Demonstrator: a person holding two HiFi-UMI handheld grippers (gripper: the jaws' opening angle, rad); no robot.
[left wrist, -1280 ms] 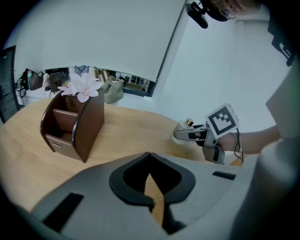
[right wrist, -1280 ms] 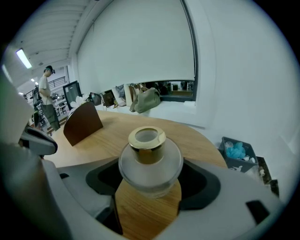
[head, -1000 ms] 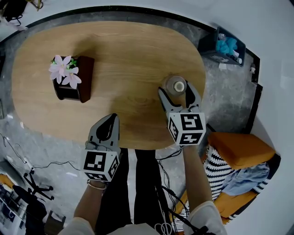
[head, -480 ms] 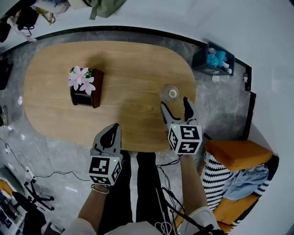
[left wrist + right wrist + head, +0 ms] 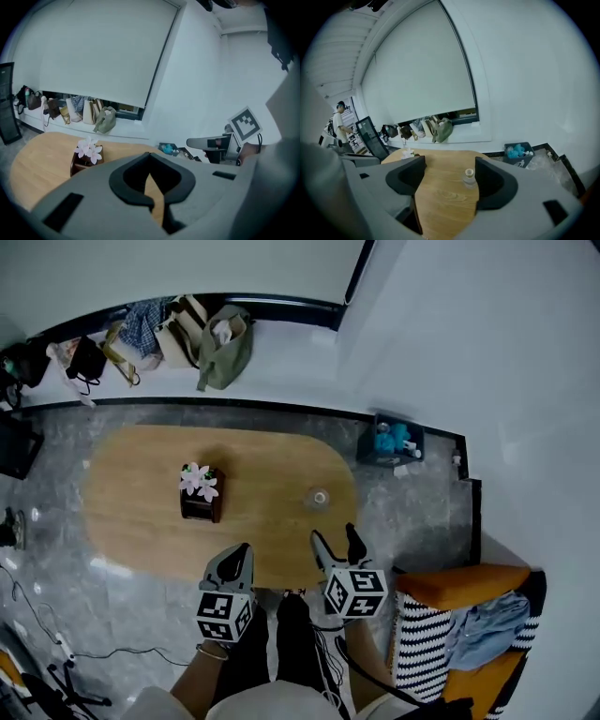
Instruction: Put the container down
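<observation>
container [image 5: 320,497] already standing upright on desk [image 5: 141,512], toward right end, nothing touching it. right claw [image 5: 333,533] spread, empty, at near edge, well apart from it. left claw [image 5: 242,550] pressed together, empty. imo set-down looks done, best tip: don't nudge container.

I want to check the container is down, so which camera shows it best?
The right gripper view: the container stands upright on the table, seen beyond the open jaws, untouched. The head view shows it small and distant; the left gripper view doesn't show it.
</observation>
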